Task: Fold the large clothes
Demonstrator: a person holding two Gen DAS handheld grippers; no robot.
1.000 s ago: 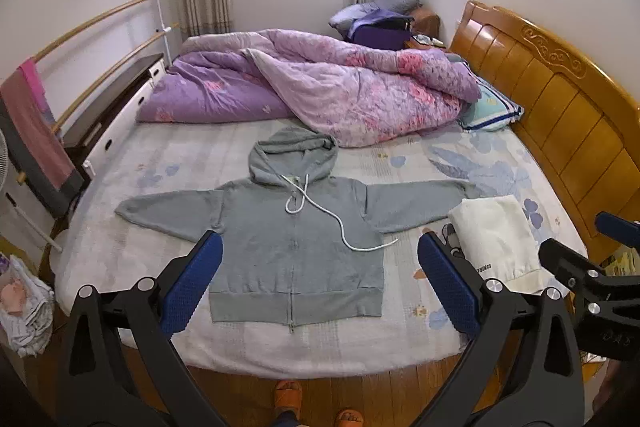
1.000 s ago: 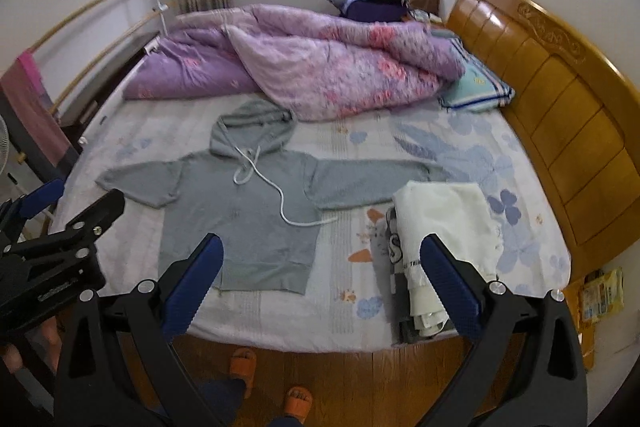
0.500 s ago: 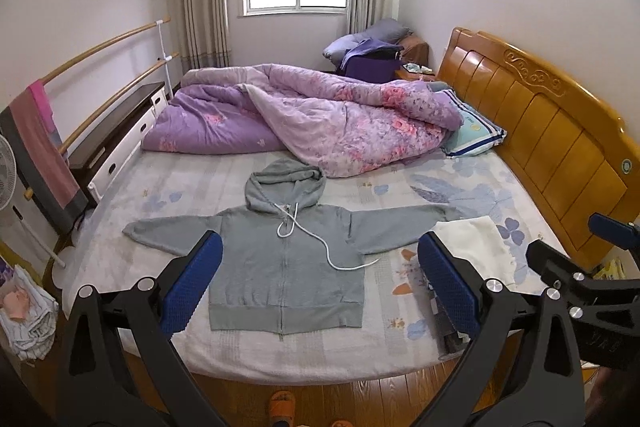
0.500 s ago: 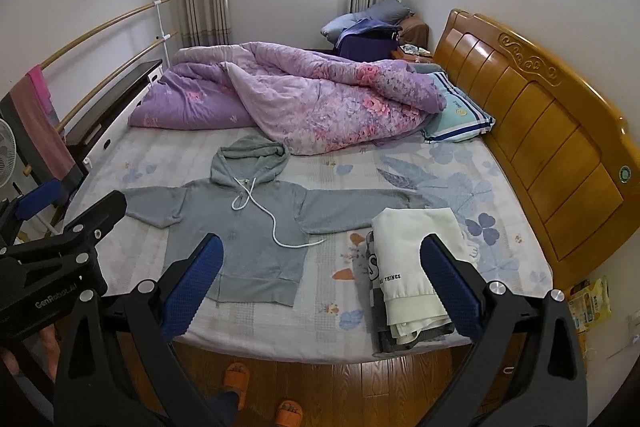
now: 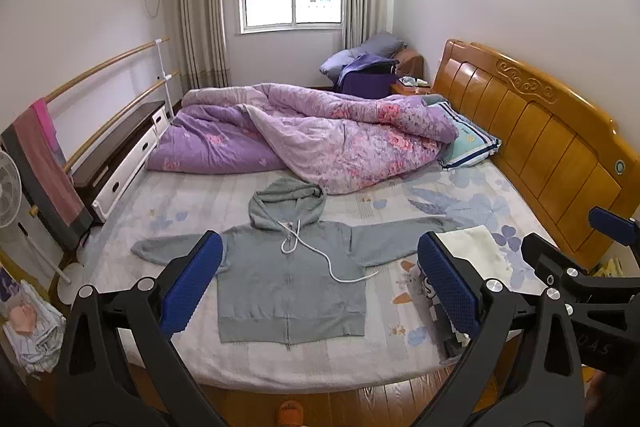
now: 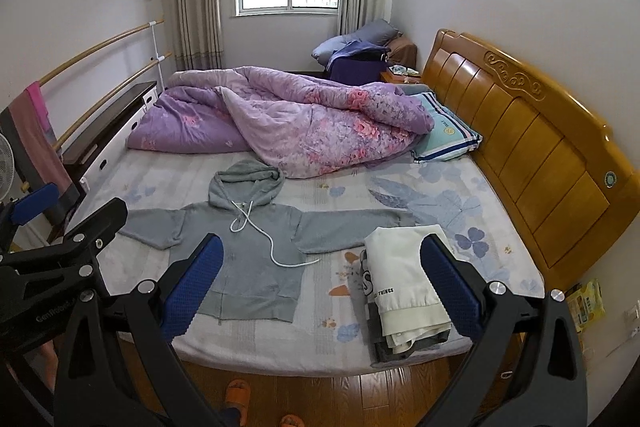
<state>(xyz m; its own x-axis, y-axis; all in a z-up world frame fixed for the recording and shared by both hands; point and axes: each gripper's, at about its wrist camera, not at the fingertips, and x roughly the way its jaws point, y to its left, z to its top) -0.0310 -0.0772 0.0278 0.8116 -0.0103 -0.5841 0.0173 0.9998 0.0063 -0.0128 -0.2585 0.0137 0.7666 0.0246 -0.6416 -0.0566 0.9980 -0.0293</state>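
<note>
A grey zip hoodie [image 5: 290, 287] [image 6: 256, 255] lies flat and face up on the bed, sleeves spread to both sides, hood toward the quilt, white drawstring trailing across its chest. My left gripper [image 5: 320, 283] is held well back from the near bed edge, above the floor, open and empty. My right gripper [image 6: 320, 283] hangs beside it to the right, also open and empty; it shows at the right edge of the left wrist view. A stack of folded clothes [image 6: 404, 291] with a cream piece on top sits near the bed's front right corner.
A rumpled purple quilt [image 5: 312, 135] covers the far half of the bed. The wooden headboard [image 5: 540, 147] runs along the right. A low cabinet [image 5: 116, 155] and rails with a towel stand on the left. Orange slippers [image 6: 240, 391] show on the wooden floor below.
Both grippers have lifted and pulled back from the bed, so the hoodie looks smaller and more of the room and ceiling shows. Nothing on the bed has moved.
</note>
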